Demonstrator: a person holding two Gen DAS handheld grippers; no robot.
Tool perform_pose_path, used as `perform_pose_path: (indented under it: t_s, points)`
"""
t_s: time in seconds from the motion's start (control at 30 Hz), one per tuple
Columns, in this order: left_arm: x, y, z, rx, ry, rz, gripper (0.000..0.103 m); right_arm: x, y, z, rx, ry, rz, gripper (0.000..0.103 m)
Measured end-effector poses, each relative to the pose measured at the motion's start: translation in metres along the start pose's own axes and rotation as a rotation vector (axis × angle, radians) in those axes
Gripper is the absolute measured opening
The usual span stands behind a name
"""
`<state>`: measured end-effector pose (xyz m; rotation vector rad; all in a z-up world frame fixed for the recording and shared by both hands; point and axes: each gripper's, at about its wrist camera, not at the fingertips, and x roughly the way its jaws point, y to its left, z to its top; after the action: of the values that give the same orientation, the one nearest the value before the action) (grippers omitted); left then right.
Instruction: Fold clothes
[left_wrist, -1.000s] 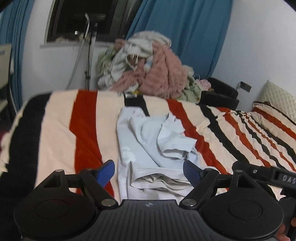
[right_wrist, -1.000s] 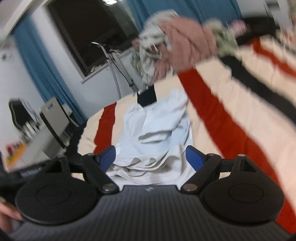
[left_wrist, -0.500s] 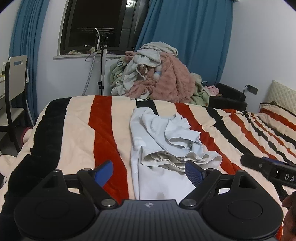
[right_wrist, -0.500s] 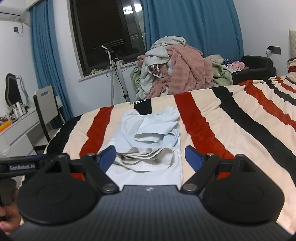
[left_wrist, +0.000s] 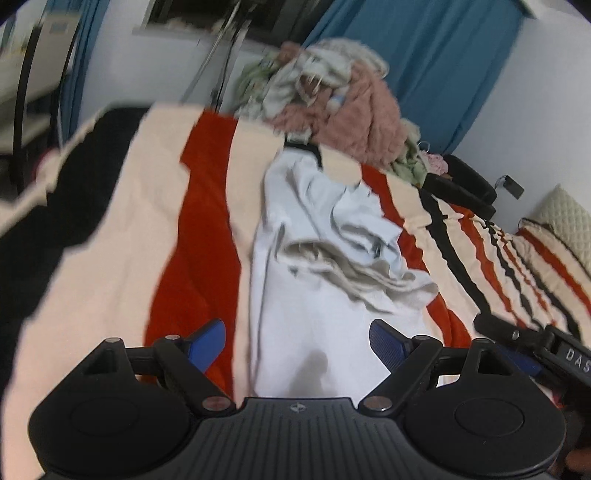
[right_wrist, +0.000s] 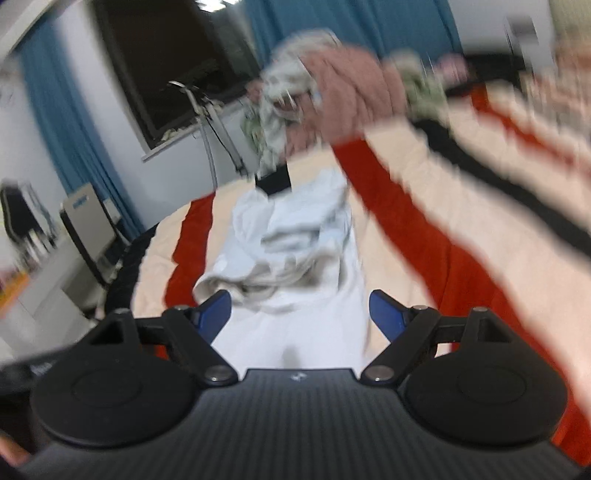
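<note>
A pale blue-white garment (left_wrist: 325, 258) lies crumpled along the striped blanket (left_wrist: 155, 229), its near end flat and its middle bunched in folds. My left gripper (left_wrist: 297, 341) hovers open over the garment's near end, with nothing between its blue pads. The right gripper (right_wrist: 300, 312) is also open above the same garment (right_wrist: 295, 258), seen blurred in the right wrist view. Part of the right gripper (left_wrist: 535, 350) shows at the right edge of the left wrist view.
A heap of pink, white and green clothes (left_wrist: 332, 107) is piled at the far end of the bed. A black chair (left_wrist: 461, 184) and a cream pillow (left_wrist: 565, 221) lie to the right. A desk and chair (right_wrist: 85, 229) stand to the left, below a dark window (right_wrist: 177, 62).
Both grippers have tilted and swung downward toward the garment, which blurs both views. Both stay open, and the garment lies as before.
</note>
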<state>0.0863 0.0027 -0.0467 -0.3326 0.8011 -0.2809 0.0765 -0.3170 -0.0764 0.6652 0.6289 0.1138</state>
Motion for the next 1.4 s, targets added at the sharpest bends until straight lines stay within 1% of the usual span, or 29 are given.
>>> perform_pose_path:
  t_s: [0.07,0.13,0.17,0.23,0.27,0.3,0.4,0.43,0.53,0.57,0.63,0.67,0.73,0.77,0.8,0.87,0.9,0.97,1.03,1.1,1.17,1.2,1.27,1.3,1.37,1.4]
  points:
    - [0.008,0.008,-0.003,-0.064,0.046,-0.039,0.087,0.006,-0.017,0.001,0.137,0.068,0.043,0.085]
    - [0.019,0.019,-0.007,-0.159,0.106,-0.084,0.087,0.012,-0.035,-0.001,0.285,0.13,0.093,0.084]
    - [0.025,0.026,-0.01,-0.214,0.135,-0.114,0.087,0.015,-0.04,-0.004,0.336,0.142,0.098,0.084]
    - [0.04,0.04,-0.017,-0.331,0.203,-0.172,0.086,0.018,-0.049,-0.011,0.42,0.158,0.094,0.08]
    - [0.045,0.048,-0.02,-0.391,0.228,-0.189,0.085,0.02,-0.054,-0.015,0.462,0.166,0.092,0.076]
    - [0.048,0.055,-0.022,-0.435,0.237,-0.205,0.085,0.022,-0.059,-0.018,0.505,0.173,0.091,0.076]
    - [0.047,0.064,-0.024,-0.488,0.238,-0.24,0.085,0.026,-0.072,-0.026,0.619,0.185,0.089,0.075]
    - [0.046,0.065,-0.024,-0.498,0.24,-0.253,0.085,0.027,-0.076,-0.029,0.652,0.187,0.084,0.073]
    - [0.042,0.062,-0.026,-0.511,0.246,-0.297,0.085,0.031,-0.081,-0.034,0.684,0.202,0.026,0.064]
    - [0.041,0.059,-0.027,-0.509,0.252,-0.315,0.086,0.03,-0.082,-0.035,0.691,0.206,0.026,0.063]
    - [0.045,0.049,-0.031,-0.508,0.285,-0.375,0.086,0.028,-0.083,-0.037,0.697,0.197,0.033,0.064]
    - [0.047,0.044,-0.033,-0.508,0.302,-0.407,0.086,0.03,-0.083,-0.037,0.696,0.189,0.024,0.063]
    - [0.058,0.038,-0.038,-0.522,0.331,-0.434,0.086,0.037,-0.085,-0.04,0.727,0.167,-0.001,0.063]
    - [0.066,0.037,-0.041,-0.528,0.349,-0.44,0.086,0.04,-0.085,-0.041,0.738,0.162,-0.008,0.059]
    - [0.073,0.035,-0.044,-0.535,0.366,-0.446,0.086,0.043,-0.082,-0.041,0.731,0.16,-0.004,0.044]
    - [0.087,0.035,-0.049,-0.559,0.39,-0.449,0.086,0.045,-0.077,-0.039,0.699,0.159,0.02,0.022]
    - [0.094,0.037,-0.051,-0.58,0.394,-0.445,0.086,0.043,-0.075,-0.037,0.689,0.146,0.043,0.015]
    - [0.1,0.044,-0.054,-0.647,0.37,-0.455,0.086,0.037,-0.073,-0.032,0.671,0.114,0.093,0.012]
    - [0.099,0.05,-0.054,-0.693,0.322,-0.464,0.086,0.031,-0.069,-0.026,0.649,0.079,0.148,0.011]
    - [0.095,0.054,-0.051,-0.707,0.257,-0.448,0.083,0.023,-0.064,-0.02,0.623,0.041,0.203,0.01]
    - [0.091,0.059,-0.049,-0.721,0.203,-0.424,0.075,0.017,-0.062,-0.016,0.608,0.013,0.234,0.01]
    - [0.089,0.062,-0.048,-0.728,0.176,-0.412,0.073,0.015,-0.062,-0.015,0.607,0.007,0.243,0.009]
    - [0.088,0.066,-0.048,-0.744,0.151,-0.409,0.058,0.014,-0.061,-0.014,0.6,0.007,0.242,0.009]
    - [0.088,0.067,-0.047,-0.743,0.145,-0.404,0.054,0.013,-0.061,-0.013,0.597,0.007,0.241,0.009]
    - [0.087,0.068,-0.044,-0.733,0.13,-0.399,0.037,0.013,-0.06,-0.012,0.589,0.007,0.238,0.009]
    - [0.085,0.068,-0.041,-0.719,0.116,-0.398,0.033,0.013,-0.059,-0.011,0.586,0.007,0.237,0.009]
